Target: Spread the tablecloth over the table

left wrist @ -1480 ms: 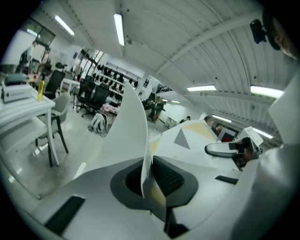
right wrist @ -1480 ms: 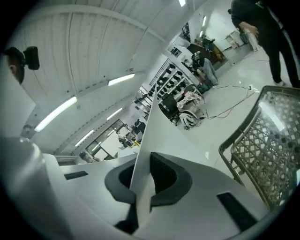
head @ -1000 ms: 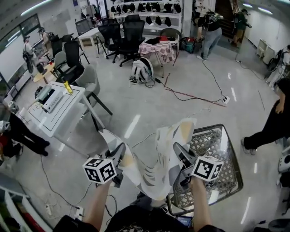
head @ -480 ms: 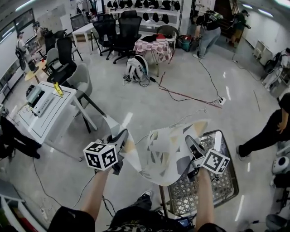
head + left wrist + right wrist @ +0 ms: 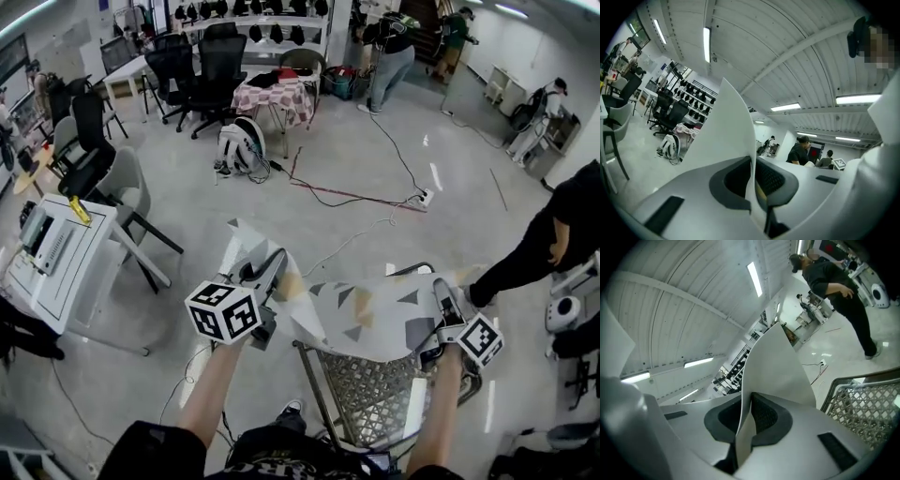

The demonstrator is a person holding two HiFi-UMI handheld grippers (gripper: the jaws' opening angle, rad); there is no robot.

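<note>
The tablecloth (image 5: 366, 314), white with grey and tan triangles, hangs stretched between my two grippers in the head view. My left gripper (image 5: 274, 267) is shut on its left edge, and that edge (image 5: 733, 140) stands up between the jaws in the left gripper view. My right gripper (image 5: 443, 298) is shut on the right edge, seen as a curled sheet (image 5: 771, 371) in the right gripper view. The cloth hangs over a wire mesh basket (image 5: 375, 394). A white table (image 5: 47, 267) stands at the left.
A grey chair (image 5: 122, 197) stands by the white table. Cables (image 5: 347, 197) cross the floor ahead. A person in black (image 5: 544, 244) stands at the right. Office chairs (image 5: 202, 70), a backpack (image 5: 239, 145) and a small covered table (image 5: 272, 94) are further back.
Both grippers have moved apart, the right one far to the right. The bunched cloth has been pulled out into a wide sheet between them. The view has swung right.
</note>
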